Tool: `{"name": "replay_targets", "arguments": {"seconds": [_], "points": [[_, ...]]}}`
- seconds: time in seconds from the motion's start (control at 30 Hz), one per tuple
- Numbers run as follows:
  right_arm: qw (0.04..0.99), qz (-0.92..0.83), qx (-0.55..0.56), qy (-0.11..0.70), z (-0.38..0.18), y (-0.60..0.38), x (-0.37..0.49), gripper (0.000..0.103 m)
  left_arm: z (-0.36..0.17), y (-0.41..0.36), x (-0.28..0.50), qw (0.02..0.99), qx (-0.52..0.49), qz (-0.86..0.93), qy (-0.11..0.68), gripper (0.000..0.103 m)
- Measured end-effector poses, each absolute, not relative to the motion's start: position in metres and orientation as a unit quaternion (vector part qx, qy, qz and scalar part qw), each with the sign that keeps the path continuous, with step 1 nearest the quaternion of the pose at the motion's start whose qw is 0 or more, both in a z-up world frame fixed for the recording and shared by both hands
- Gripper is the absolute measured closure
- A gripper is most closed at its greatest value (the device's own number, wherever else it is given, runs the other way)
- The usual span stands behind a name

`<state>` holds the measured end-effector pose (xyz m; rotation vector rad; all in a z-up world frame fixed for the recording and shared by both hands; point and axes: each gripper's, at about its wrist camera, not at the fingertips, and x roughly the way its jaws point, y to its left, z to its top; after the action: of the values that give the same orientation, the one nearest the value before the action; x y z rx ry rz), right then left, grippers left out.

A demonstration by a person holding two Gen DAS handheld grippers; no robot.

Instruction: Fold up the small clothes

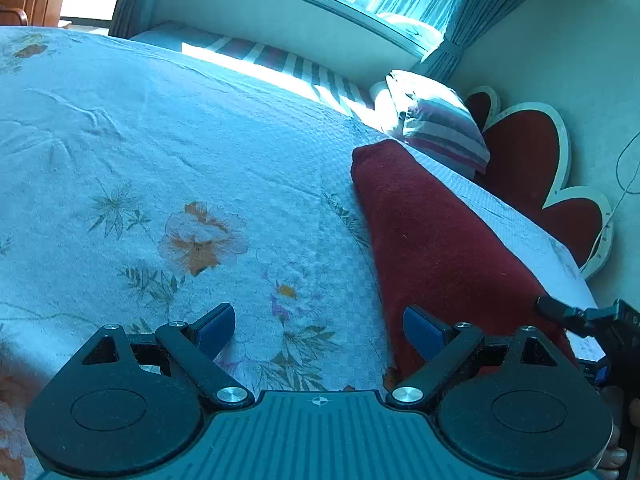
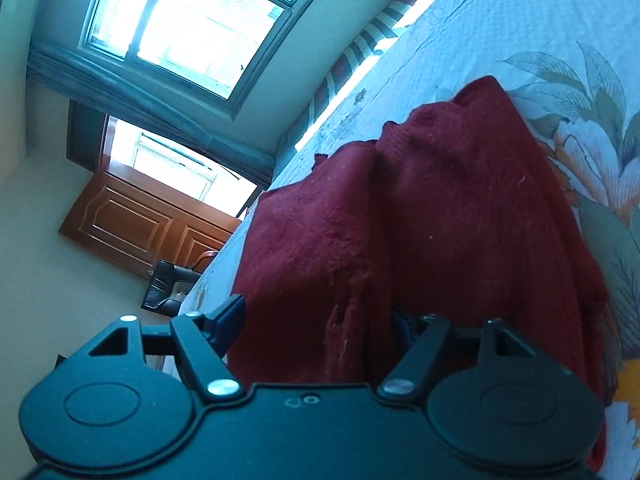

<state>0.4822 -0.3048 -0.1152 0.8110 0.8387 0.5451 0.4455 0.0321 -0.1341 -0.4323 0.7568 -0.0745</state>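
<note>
A dark red knitted garment (image 1: pixel 436 240) lies as a long folded strip on the floral bedspread (image 1: pixel 168 152), on the right of the left wrist view. My left gripper (image 1: pixel 320 332) is open and empty, low over the bedspread, with its right finger at the garment's near left edge. My right gripper (image 2: pixel 316 328) has its jaws wide apart, with bunched red garment (image 2: pixel 420 216) lying between them and over the right finger. The right gripper also shows at the right edge of the left wrist view (image 1: pixel 580 320), at the garment's near end.
A striped pillow (image 1: pixel 440 128) and a red-and-white heart-shaped headboard (image 1: pixel 532 160) stand past the garment's far end. A window (image 2: pixel 192 28) and curtains lie beyond the bed. A wooden cabinet (image 2: pixel 140 224) stands by the wall, with a dark chair (image 2: pixel 172 284) beside the bed edge.
</note>
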Motion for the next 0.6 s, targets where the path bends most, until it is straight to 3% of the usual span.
{"name": "replay_targets", "arguments": {"seconds": [0.03, 0.07, 0.37, 0.47, 0.6], "points": [[0.803, 0.251, 0.368, 0.396, -0.113, -0.305, 0.483, 0.060, -0.132, 0.029, 0.452, 0.907, -0.204, -0.043, 0.366, 0.013], [0.807, 0.247, 0.355, 0.402, -0.111, -0.303, 0.483, 0.087, -0.131, 0.025, 0.457, 0.908, -0.203, -0.049, 0.363, 0.013], [0.897, 0.261, 0.200, 0.297, -0.020, -0.289, 0.422, 0.090, -0.101, -0.012, 0.467, 0.924, -0.158, -0.080, 0.338, 0.013], [0.913, 0.196, 0.163, 0.319, -0.042, -0.301, 0.417, 0.090, -0.106, -0.031, 0.473, 0.919, -0.134, -0.098, 0.358, 0.012], [0.888, 0.144, 0.203, 0.388, -0.097, -0.324, 0.421, 0.087, -0.103, -0.042, 0.474, 0.920, -0.117, -0.093, 0.361, 0.006]]}}
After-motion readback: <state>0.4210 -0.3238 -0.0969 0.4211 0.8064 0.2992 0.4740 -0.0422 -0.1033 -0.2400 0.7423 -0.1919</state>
